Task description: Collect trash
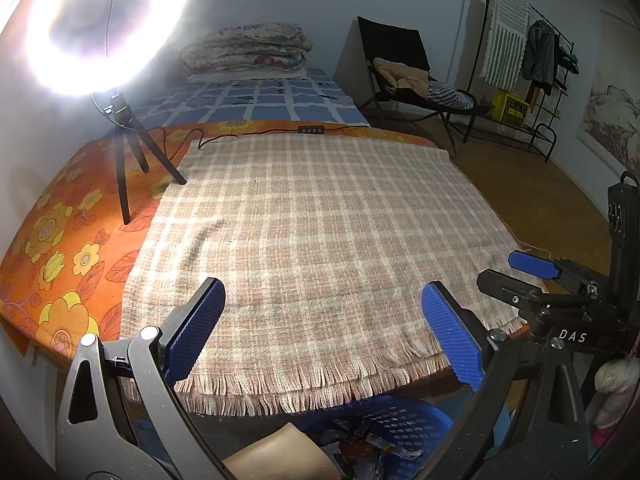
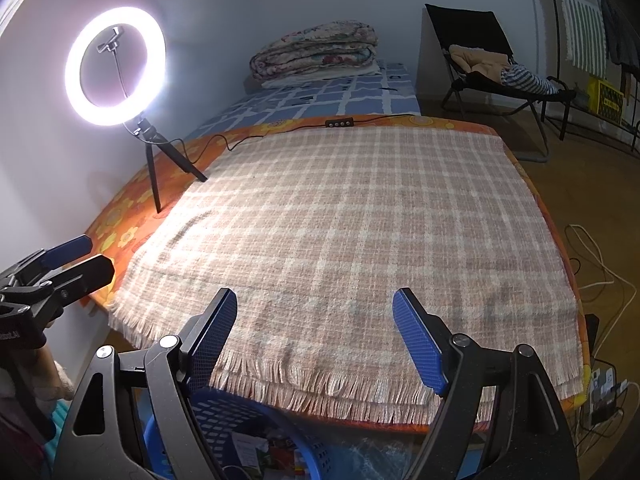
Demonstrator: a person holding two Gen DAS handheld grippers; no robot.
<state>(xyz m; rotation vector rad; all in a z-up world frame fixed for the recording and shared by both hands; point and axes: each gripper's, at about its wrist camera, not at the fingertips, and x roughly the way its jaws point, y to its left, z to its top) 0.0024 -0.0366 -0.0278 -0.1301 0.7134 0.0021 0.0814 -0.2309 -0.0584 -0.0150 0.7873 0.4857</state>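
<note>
A blue plastic basket (image 1: 400, 428) holding wrappers and paper trash (image 1: 360, 446) sits on the floor below the table's near edge; it also shows in the right wrist view (image 2: 224, 412). My left gripper (image 1: 322, 320) is open and empty, held above the fringed near edge of the checked cloth (image 1: 312, 224). My right gripper (image 2: 314, 326) is open and empty over the same edge. Each gripper shows in the other's view, the right one (image 1: 516, 270) at the right, the left one (image 2: 84, 256) at the left.
A lit ring light on a black tripod (image 2: 154, 160) stands at the table's far left, its cable and remote (image 2: 339, 123) along the far edge. A bed with folded quilts (image 2: 316, 54), a black chair (image 2: 488, 64) and a clothes rack (image 1: 528, 60) stand beyond. Cables and a power strip (image 2: 600, 392) lie on the floor at right.
</note>
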